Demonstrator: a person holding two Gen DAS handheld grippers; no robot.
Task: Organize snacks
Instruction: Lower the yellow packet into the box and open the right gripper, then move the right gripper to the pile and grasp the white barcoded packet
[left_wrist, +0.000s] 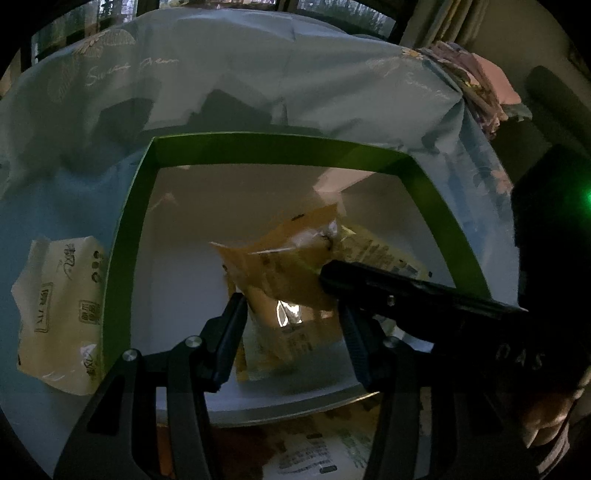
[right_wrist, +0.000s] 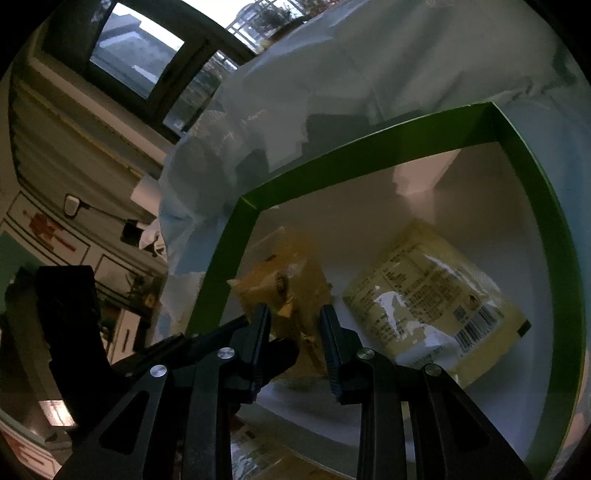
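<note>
Both grippers dipped into the green-rimmed box (left_wrist: 122, 266). The left gripper (left_wrist: 291, 325) and right gripper (right_wrist: 295, 328) each pinched the orange snack packet (left_wrist: 288, 266) between their pads; a yellow packet (right_wrist: 424, 295) lay right of it.

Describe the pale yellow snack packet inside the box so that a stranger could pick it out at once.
Find the green-rimmed box with the white inside, standing on the light blue cloth. Two packets lie in it; take the pale yellow packet lying flat on the floor of the box toward the right in the right wrist view. Unlike the crumpled orange-brown packet beside it, between the grippers' fingers, it shows dense print and a barcode near one corner.
</note>
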